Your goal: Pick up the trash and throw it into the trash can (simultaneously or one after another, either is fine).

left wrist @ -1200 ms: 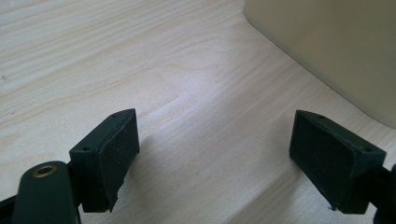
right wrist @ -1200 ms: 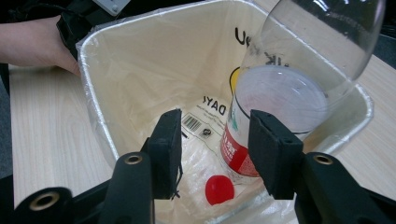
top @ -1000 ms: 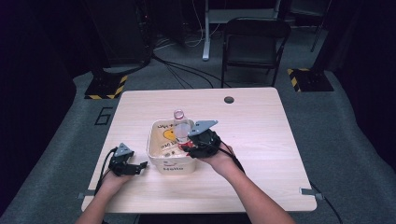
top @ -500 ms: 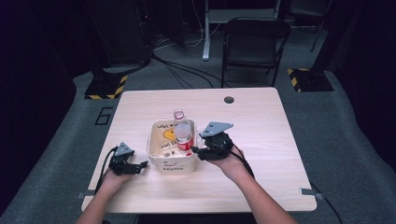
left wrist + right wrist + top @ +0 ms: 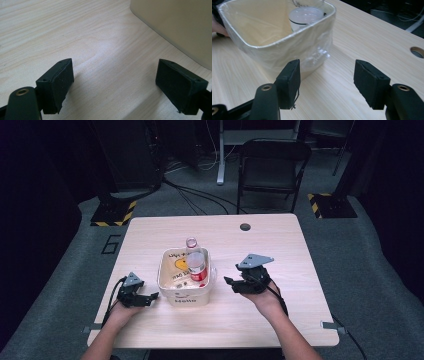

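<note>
Pale wooden table point(image 5: 300, 270) sits mid-frame on dark carpet; a cream tub point(image 5: 186, 285) stands at its centre, holding a clear bottle point(image 5: 195, 262) upright, long axis vertical, cap upward; the right gripper point(image 5: 231, 282), right of the tub, has just been opening its jaws, nothing between them; the left gripper point(image 5: 152, 296), lower left, gapes wide and empty.

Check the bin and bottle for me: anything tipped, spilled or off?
The plastic bottle leans tilted in the cream bin, neck poking over the far rim, not upright. No spill shows on the table. A clear film wraps the bin, puckered at one corner.
</note>
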A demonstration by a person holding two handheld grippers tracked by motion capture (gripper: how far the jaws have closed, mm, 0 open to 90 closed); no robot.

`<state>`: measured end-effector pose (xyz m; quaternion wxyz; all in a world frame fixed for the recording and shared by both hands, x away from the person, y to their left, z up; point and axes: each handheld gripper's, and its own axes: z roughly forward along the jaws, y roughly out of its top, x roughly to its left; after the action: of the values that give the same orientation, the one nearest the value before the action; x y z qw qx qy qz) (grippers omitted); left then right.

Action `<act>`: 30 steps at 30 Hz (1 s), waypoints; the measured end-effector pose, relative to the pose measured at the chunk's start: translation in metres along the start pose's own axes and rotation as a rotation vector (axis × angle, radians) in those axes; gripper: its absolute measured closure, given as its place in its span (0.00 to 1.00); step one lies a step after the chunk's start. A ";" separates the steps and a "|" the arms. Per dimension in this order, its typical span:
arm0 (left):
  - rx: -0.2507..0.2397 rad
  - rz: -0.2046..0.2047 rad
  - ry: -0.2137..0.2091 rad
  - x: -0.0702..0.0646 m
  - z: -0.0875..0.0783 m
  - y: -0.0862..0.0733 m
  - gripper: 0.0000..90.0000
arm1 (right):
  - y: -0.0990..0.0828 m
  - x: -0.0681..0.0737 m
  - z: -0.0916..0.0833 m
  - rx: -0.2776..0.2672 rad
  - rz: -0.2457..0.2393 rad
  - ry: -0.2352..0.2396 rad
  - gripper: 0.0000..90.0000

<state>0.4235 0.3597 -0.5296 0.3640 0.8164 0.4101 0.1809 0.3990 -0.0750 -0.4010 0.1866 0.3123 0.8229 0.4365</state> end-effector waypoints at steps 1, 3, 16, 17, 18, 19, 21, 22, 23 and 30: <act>0.000 0.000 0.000 0.000 0.000 0.000 0.16 | -0.002 -0.002 -0.003 -0.003 0.000 -0.010 0.42; -0.002 -0.002 0.001 0.000 0.000 0.000 0.16 | -0.006 -0.005 -0.008 -0.007 0.009 -0.022 0.42; -0.004 -0.004 0.001 0.000 0.000 0.000 0.16 | -0.036 -0.035 -0.034 -0.029 0.092 -0.117 0.41; -0.004 -0.003 0.001 0.000 0.000 0.000 0.16 | -0.038 -0.036 -0.036 -0.033 0.097 -0.123 0.41; -0.003 -0.002 0.001 0.000 0.000 0.000 0.16 | -0.040 -0.036 -0.037 -0.036 0.100 -0.127 0.41; -0.004 -0.003 0.001 0.000 0.000 0.000 0.16 | -0.042 -0.037 -0.038 -0.036 0.103 -0.134 0.41; -0.004 -0.003 0.001 0.000 0.000 0.000 0.16 | -0.049 -0.039 -0.040 -0.037 0.113 -0.142 0.40; -0.004 -0.003 0.001 0.000 0.000 0.000 0.16 | -0.051 -0.039 -0.040 -0.035 0.114 -0.145 0.40; -0.004 -0.003 0.001 0.000 0.000 0.000 0.16 | -0.054 -0.040 -0.040 -0.031 0.117 -0.149 0.40; -0.003 -0.003 0.001 0.000 0.000 0.000 0.17 | -0.075 -0.046 -0.040 -0.010 0.155 -0.169 0.40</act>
<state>0.4236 0.3594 -0.5298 0.3654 0.8151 0.4112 0.1816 0.3836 -0.1620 -0.4403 0.2226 0.4096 0.7754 0.4259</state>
